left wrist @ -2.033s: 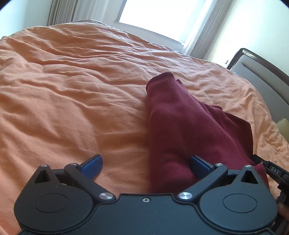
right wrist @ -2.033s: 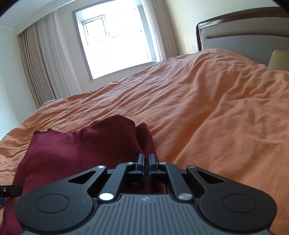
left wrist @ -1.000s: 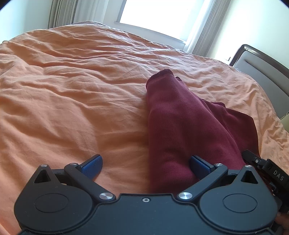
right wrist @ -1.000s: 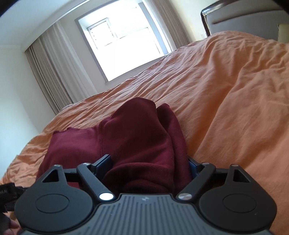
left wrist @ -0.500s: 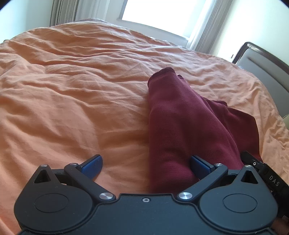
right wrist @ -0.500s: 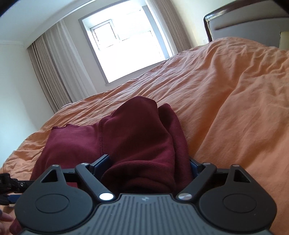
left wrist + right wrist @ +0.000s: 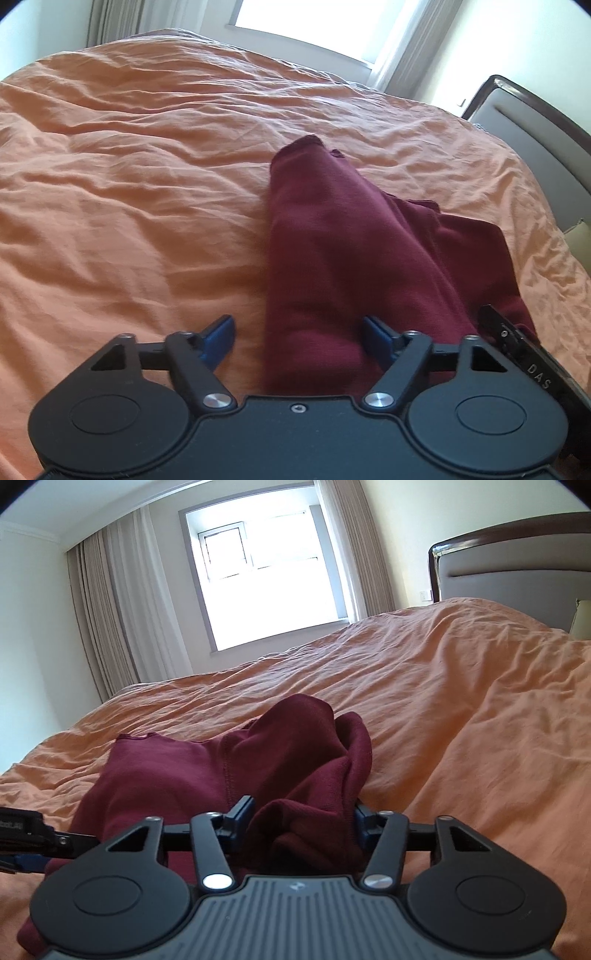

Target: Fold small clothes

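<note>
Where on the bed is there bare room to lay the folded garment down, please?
Bare orange bedspread stretches left of the maroon garment toward the window. It is crowded near the left gripper and right gripper.

Both grippers: black bodies w/ round discs, silver screws, blue fingers (image 7: 221, 336); right's housing grey, ribbed.

garment's (image 7: 192, 775) near end behind right claw (image 7: 301, 821)

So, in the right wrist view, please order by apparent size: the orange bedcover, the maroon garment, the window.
1. orange bedcover
2. maroon garment
3. window
The garment sits nearer the camera, so second versus third is unsure.
</note>
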The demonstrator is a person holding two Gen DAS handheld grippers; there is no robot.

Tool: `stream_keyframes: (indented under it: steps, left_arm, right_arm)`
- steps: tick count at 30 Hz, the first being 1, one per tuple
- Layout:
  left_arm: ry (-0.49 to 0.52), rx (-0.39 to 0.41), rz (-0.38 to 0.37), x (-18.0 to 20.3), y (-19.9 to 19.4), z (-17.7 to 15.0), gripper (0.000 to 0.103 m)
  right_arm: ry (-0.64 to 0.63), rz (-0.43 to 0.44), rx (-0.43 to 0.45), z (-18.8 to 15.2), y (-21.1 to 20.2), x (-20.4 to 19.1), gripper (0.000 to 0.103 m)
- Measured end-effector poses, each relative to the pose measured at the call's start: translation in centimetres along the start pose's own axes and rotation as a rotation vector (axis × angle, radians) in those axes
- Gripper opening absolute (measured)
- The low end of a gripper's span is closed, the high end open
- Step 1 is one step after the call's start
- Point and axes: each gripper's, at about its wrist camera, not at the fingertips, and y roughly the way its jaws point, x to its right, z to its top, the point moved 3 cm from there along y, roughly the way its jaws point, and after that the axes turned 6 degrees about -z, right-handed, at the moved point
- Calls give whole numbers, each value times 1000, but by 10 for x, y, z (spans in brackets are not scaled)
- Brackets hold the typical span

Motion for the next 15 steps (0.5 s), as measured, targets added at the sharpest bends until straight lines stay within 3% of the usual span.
stream_keyframes:
  steps: [2, 7, 15]
  left_arm:
    - [3, -7, -18, 3, -1, 1, 58]
    - [70, -12, 10, 17, -4, 4, 53]
    - [105, 24, 18, 26, -20, 6, 35]
  right_arm:
    - [-1, -3, -4, 1, -1, 0, 48]
    - [2, -2, -11, 6, -6, 1, 33]
    - [-16, 48, 28, 22, -27, -7, 26]
